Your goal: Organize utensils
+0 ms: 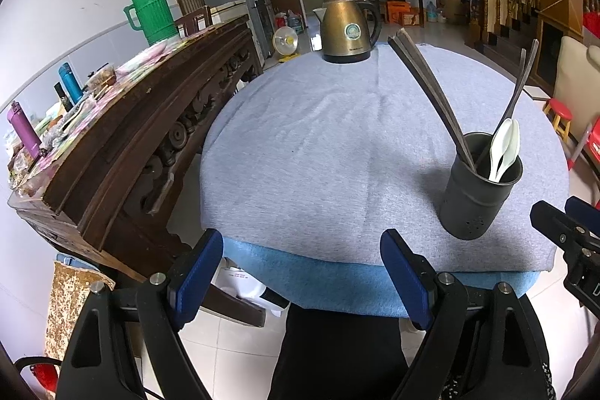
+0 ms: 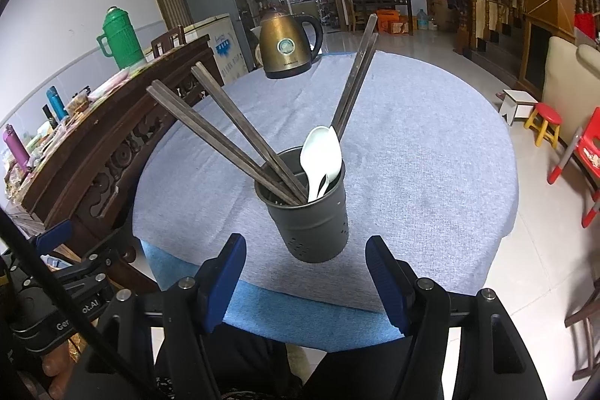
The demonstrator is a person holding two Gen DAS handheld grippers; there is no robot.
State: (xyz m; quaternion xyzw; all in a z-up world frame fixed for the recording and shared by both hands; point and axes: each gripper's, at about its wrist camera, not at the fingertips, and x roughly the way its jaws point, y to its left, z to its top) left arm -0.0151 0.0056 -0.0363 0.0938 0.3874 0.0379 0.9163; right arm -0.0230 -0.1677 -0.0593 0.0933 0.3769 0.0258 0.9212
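Upright, the grey holder [image 2: 307, 223] contains chopsticks [image 2: 225, 141] and white spoons [image 2: 320, 156].

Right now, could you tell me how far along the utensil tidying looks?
It looks finished or nearly so. Done: the chopsticks and white spoons stand in the dark holder on the grey cloth. In hand: nothing; the left gripper and right gripper are open and empty. Left: no loose utensils show on the cloth; only the kettle remains.
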